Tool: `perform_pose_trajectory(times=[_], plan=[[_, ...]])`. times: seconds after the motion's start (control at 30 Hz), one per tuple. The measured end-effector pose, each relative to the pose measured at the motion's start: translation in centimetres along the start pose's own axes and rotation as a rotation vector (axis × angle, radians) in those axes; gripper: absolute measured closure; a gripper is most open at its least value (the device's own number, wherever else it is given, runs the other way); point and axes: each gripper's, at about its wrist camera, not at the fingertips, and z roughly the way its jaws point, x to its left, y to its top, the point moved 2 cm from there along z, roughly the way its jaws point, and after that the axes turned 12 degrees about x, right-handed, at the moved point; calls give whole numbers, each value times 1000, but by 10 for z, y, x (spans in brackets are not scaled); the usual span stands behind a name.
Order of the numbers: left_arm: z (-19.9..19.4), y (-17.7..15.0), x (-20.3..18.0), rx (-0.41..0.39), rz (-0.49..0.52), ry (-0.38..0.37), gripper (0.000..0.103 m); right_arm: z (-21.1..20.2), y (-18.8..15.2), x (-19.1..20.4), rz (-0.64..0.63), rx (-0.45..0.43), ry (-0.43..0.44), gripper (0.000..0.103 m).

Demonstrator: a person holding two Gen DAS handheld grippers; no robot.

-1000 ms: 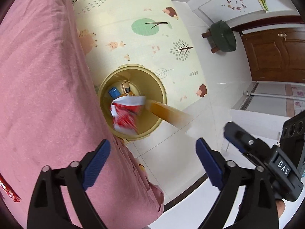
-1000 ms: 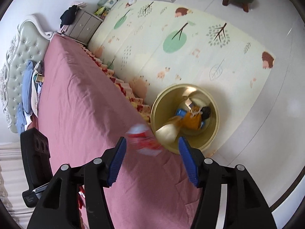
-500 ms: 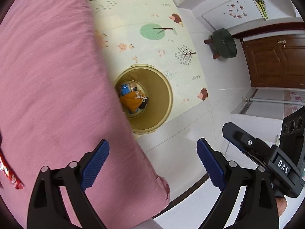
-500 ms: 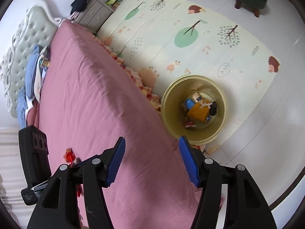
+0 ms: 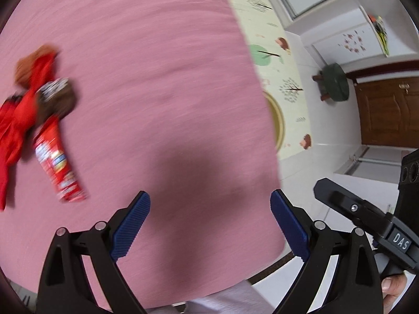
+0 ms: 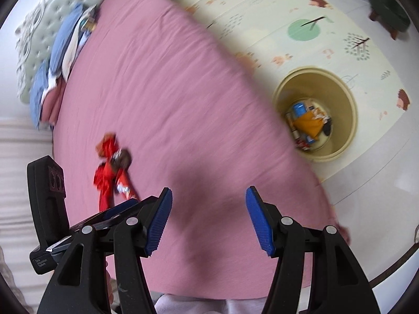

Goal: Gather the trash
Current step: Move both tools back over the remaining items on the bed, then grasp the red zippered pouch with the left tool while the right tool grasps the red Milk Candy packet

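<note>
Both grippers — left gripper (image 5: pixel 209 222), right gripper (image 6: pixel 208 219) — jaws wide, empty, over pink bed (image 5: pixel 157 78); red wrappers (image 5: pixel 52 141) lie left of jaws, presumably next.

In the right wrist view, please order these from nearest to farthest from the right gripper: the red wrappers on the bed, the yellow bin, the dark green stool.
From the right gripper:
1. Red crumpled wrappers, on the pink bedsheet, to its left.
2. Round yellow plastic bin, on the floor mat beside the bed, upper right.
3. Dark green round stool, far top right corner.
</note>
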Motion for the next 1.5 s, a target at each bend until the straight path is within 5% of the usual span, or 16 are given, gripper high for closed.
perform_pose_trajectory(times=[0.33,0.77,1.5], plan=[[-10,-50,100,-28,-95,23,11,59,-36,83,-112,69,-34,46],[-23,-71,205,-50,-149,89,11,132,-56,147,-164,130,-91,46],[-12,2,311,-25,-110,260,8,220,-7,210,-210,201,-265,44]])
